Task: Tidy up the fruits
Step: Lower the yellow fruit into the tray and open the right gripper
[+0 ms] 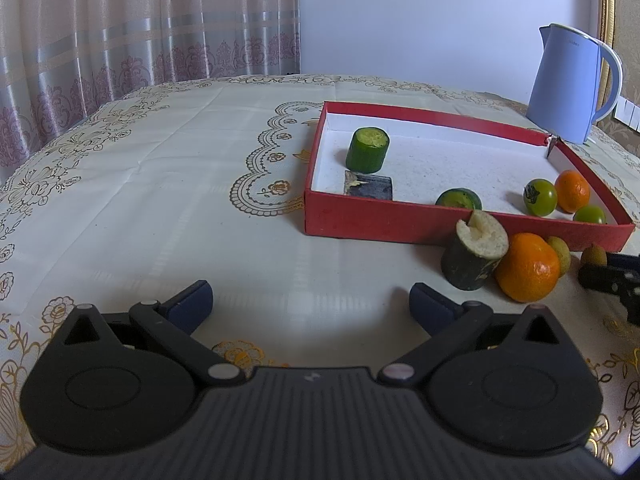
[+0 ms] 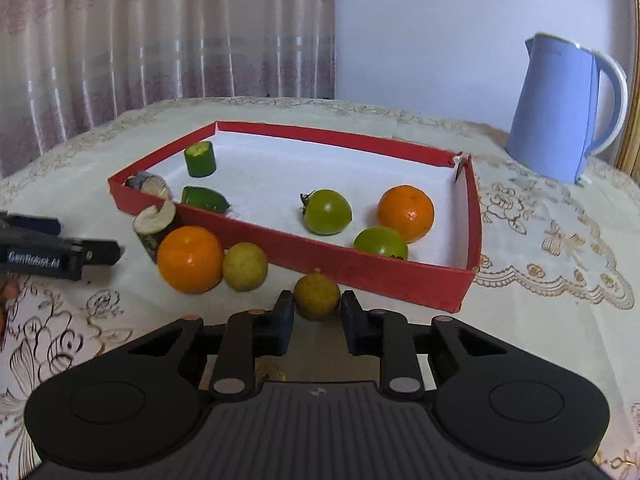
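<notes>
Flanking a small yellow-green fruit (image 2: 317,295) without touching: right gripper (image 2: 316,312), fingers parted; left gripper (image 1: 311,300) spread wide, empty; red box (image 2: 384,272) just beyond.

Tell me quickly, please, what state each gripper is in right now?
Left gripper: open, holding nothing, above the tablecloth.
Right gripper: open, fingers either side of a small yellow-green fruit, not yet clamped on it.

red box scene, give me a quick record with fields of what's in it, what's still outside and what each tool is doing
in box: red box holds one orange, two green tomatoes, three cut green pieces
outside box: big orange, two small yellow fruits, one cut piece
right tool: fingers either side of the nearer yellow fruit, not closed
left tool: open, empty
behind: blue kettle
</notes>
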`<state>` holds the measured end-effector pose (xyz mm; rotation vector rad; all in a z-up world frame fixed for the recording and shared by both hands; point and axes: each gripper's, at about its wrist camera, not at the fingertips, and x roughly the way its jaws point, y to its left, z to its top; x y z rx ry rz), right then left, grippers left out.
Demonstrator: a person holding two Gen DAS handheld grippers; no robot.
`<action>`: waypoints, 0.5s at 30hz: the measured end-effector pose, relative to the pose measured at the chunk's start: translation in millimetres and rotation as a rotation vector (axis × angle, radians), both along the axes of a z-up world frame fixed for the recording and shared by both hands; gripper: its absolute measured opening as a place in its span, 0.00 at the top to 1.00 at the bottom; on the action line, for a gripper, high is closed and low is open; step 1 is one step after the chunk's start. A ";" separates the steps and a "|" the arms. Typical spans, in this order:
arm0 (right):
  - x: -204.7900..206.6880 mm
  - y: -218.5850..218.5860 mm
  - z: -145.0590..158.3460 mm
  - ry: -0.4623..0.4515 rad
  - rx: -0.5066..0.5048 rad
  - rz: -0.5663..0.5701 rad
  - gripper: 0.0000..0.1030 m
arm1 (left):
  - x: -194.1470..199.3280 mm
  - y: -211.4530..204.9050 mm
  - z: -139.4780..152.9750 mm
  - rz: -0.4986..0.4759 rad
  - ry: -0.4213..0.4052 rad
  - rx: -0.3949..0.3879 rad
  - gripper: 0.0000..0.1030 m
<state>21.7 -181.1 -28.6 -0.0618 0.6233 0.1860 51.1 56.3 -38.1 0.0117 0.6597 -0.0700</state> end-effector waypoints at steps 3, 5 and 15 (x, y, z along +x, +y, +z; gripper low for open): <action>4.3 -0.1 -0.8 -0.004 0.010 -0.007 0.76 | 0.0 0.0 0.0 0.000 0.000 0.000 0.00; 3.6 0.6 -1.3 -0.008 0.009 -0.012 0.76 | 0.0 0.1 0.0 0.000 0.000 0.000 0.00; -16.6 -17.0 14.7 -0.084 0.061 -0.072 0.76 | 0.1 -0.1 -0.1 0.000 0.000 0.000 0.00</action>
